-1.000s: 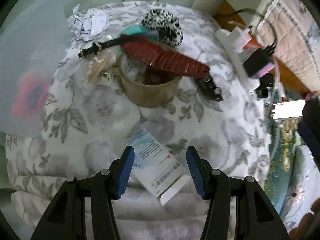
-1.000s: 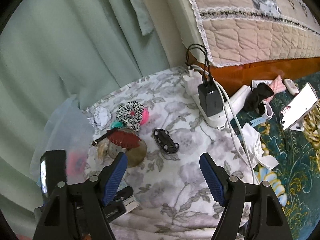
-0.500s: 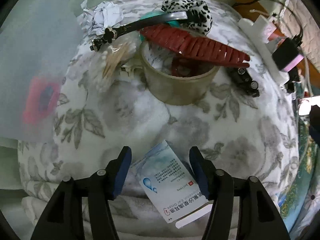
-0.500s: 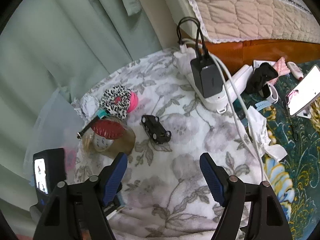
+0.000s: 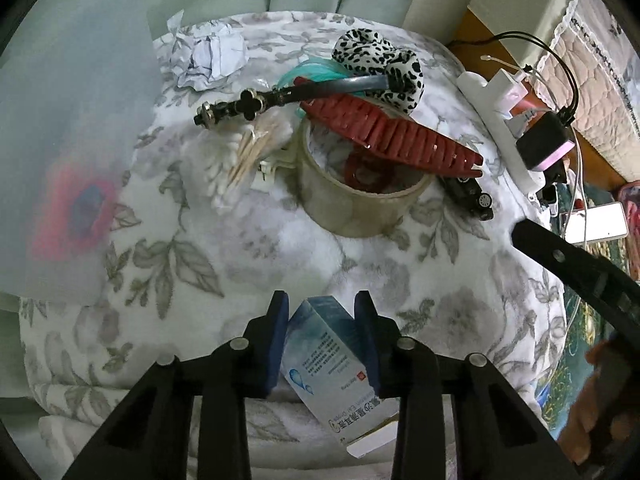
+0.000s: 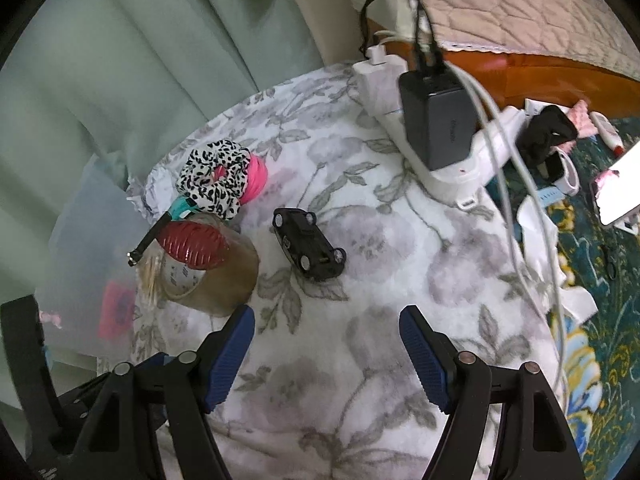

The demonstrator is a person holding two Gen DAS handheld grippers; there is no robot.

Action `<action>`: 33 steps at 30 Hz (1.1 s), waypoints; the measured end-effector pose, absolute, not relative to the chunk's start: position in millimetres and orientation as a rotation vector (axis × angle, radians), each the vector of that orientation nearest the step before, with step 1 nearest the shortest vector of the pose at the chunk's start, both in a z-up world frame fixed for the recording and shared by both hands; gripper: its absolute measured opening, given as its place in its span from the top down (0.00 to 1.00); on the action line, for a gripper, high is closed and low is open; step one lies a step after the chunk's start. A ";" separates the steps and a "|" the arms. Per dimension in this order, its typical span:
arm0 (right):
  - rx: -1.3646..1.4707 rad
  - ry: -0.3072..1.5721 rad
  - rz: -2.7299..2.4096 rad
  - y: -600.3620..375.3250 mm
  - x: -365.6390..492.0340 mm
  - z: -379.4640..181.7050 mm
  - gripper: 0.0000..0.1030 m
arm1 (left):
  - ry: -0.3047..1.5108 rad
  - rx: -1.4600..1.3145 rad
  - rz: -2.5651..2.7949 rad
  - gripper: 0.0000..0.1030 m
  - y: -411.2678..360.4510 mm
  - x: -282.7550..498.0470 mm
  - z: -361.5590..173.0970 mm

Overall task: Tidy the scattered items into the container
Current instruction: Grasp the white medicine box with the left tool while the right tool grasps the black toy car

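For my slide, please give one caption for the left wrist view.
Left tongs closing around a small blue-white box on the floral blanket.

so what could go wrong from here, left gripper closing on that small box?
1. The left gripper is closing on the small box, which sits skewed between the pads with an end flap open; it may twist or crush.
2. The tape roll already carries the red hair clip across its rim, leaving little opening.
3. The soft blanket gives little support.

Wide-open right claw (image 6: 326, 354) above floral blanket (image 6: 360, 280), black toy car (image 6: 308, 249) beyond, nothing between its fingers.
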State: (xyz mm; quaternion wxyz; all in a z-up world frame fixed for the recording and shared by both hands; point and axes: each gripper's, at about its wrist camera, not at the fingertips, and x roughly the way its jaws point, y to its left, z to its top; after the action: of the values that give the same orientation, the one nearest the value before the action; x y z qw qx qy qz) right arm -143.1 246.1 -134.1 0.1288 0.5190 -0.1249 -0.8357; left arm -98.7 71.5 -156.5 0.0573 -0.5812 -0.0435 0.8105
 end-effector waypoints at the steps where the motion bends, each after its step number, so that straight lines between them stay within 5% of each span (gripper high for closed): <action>1: 1.514 -0.352 -2.425 243.2 -146.7 -136.3 0.24 | -0.151 -1.765 2.446 0.64 69.2 -98.0 -157.0; 3: 1.528 -0.325 -2.412 236.7 -154.9 -141.8 0.24 | -0.192 -1.770 2.425 0.60 63.5 -95.6 -156.8; 6: 1.548 -0.299 -2.401 230.9 -165.7 -149.7 0.24 | -0.205 -1.804 2.431 0.41 54.3 -91.6 -156.2; 26: 1.550 -0.099 -2.420 208.2 -215.3 -173.9 0.25 | -0.190 -1.927 2.246 0.43 83.5 -90.5 -181.2; 33: 1.561 -0.120 -2.452 222.6 -209.4 -171.4 0.63 | -0.228 -1.868 2.267 0.47 81.3 -91.3 -173.2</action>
State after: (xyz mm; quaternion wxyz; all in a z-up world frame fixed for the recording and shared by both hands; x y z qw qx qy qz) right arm -209.4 222.6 -171.4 0.1162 0.5329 -0.0410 -0.8372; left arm -91.3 81.3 -173.2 0.0974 -0.6311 -0.0771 0.7657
